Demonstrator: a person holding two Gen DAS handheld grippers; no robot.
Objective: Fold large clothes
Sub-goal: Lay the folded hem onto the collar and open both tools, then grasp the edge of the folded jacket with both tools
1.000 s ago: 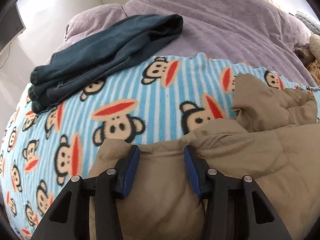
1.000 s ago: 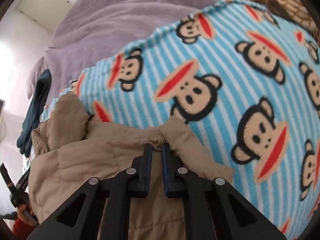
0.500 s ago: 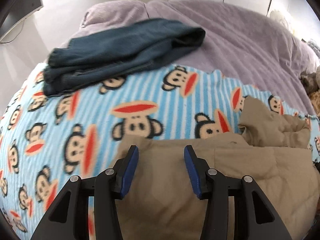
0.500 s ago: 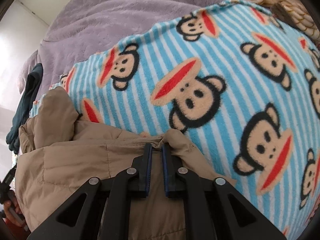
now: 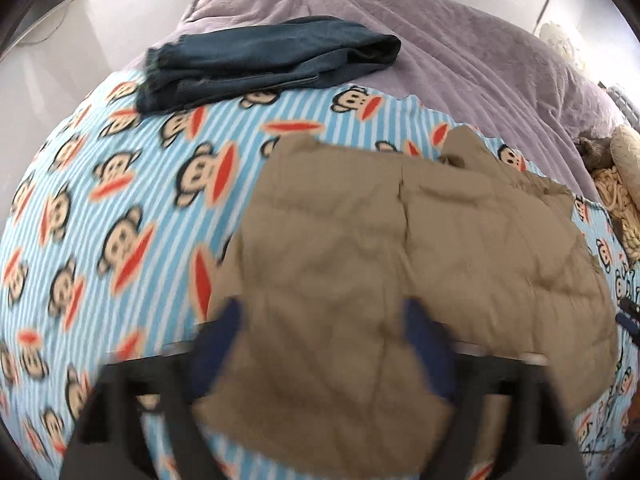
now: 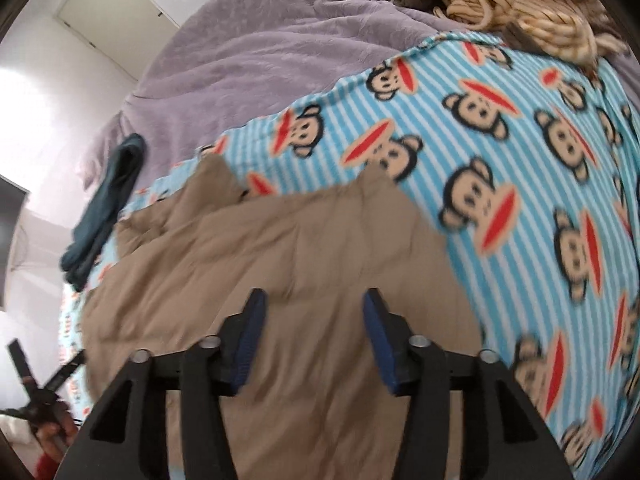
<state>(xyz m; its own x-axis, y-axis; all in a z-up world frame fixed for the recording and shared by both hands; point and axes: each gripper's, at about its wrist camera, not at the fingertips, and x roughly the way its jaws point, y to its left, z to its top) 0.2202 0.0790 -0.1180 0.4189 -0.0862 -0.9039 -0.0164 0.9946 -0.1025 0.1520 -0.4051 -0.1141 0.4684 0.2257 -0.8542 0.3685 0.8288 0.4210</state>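
A tan padded jacket [image 5: 400,248] lies folded flat on the blue striped monkey-print blanket [image 5: 120,208]; it also fills the lower middle of the right wrist view as the jacket [image 6: 304,264]. My left gripper [image 5: 320,332] hovers above the jacket's near part, blurred, its jaws opening wide, nothing pinched between them. My right gripper [image 6: 312,320] hangs over the jacket too, jaws opening, pads clear of the cloth. The jacket's far corners stick up slightly against the blanket.
Folded dark blue jeans [image 5: 264,60] lie at the blanket's far left edge over a purple bedspread [image 5: 460,40]. Cream knitted things and soft toys [image 6: 516,8] sit at the right. The other gripper and a hand [image 6: 44,412] show at the lower left of the right wrist view.
Both grippers let go of the jacket's edge, opened and drew up and back. The jacket now lies flat with more of it in view.
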